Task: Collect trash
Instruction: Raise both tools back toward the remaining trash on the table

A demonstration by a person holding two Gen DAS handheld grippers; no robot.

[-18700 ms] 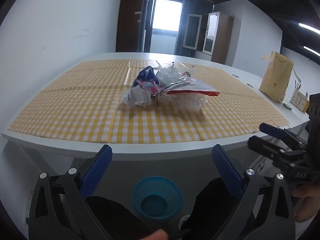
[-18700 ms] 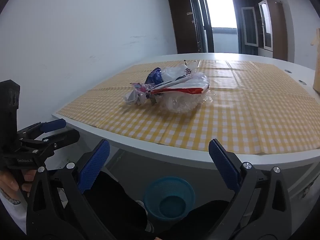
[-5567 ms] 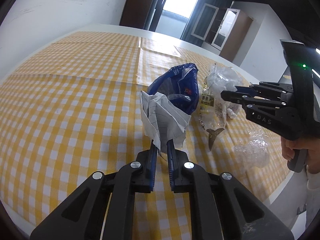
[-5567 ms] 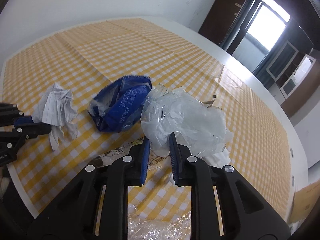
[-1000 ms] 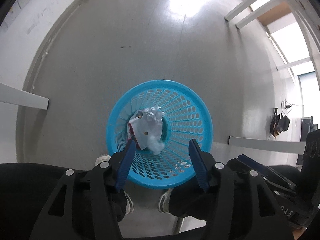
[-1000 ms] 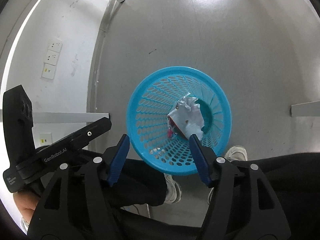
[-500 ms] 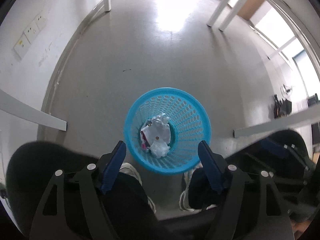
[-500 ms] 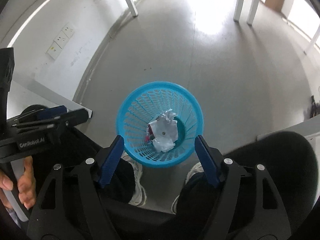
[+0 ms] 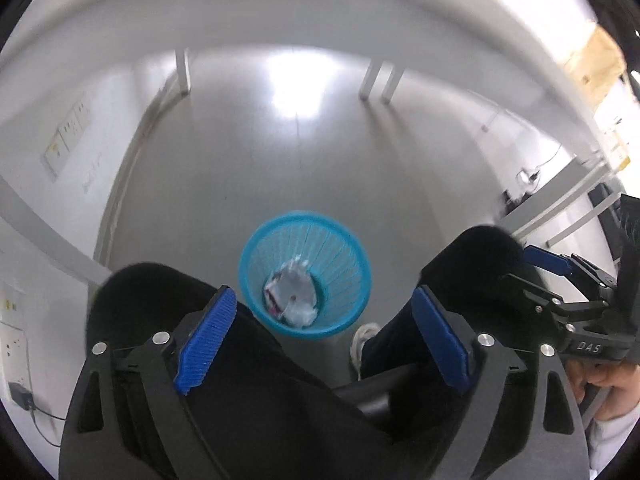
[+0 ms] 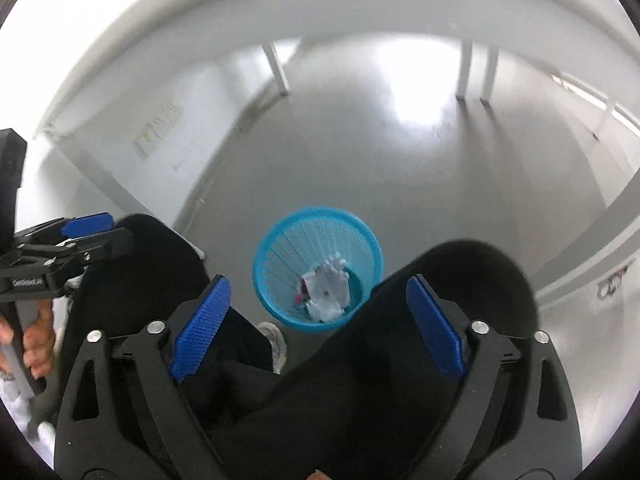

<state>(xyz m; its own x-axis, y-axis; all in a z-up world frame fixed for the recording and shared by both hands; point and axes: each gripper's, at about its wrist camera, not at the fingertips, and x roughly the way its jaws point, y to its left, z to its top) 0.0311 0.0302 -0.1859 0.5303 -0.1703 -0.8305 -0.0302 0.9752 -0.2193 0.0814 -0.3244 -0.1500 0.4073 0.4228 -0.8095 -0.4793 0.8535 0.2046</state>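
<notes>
Trash lying crumpled at the bottom of a blue mesh basket, white paper and clear plastic with a bit of red showing. Basket standing upright on the grey floor, between the person's dark-trousered legs, one white shoe just beside its base. Seen also from the right wrist: same trash in the same basket, floor around it, a shoe close by.

Left hand-held gripper tilted down over the basket, jaws wide apart and opening, nothing between the blue pads. Right hand-held gripper likewise angled down, jaws spread and opening, nothing between them. Each gripper visible at the edge of the other's view, gripped by a hand; right hand at the lower right edge of the left view.

Pale underside of the counter arching across the top, its white legs standing further off. Wall sockets on the left wall. Slight motion blur throughout.
</notes>
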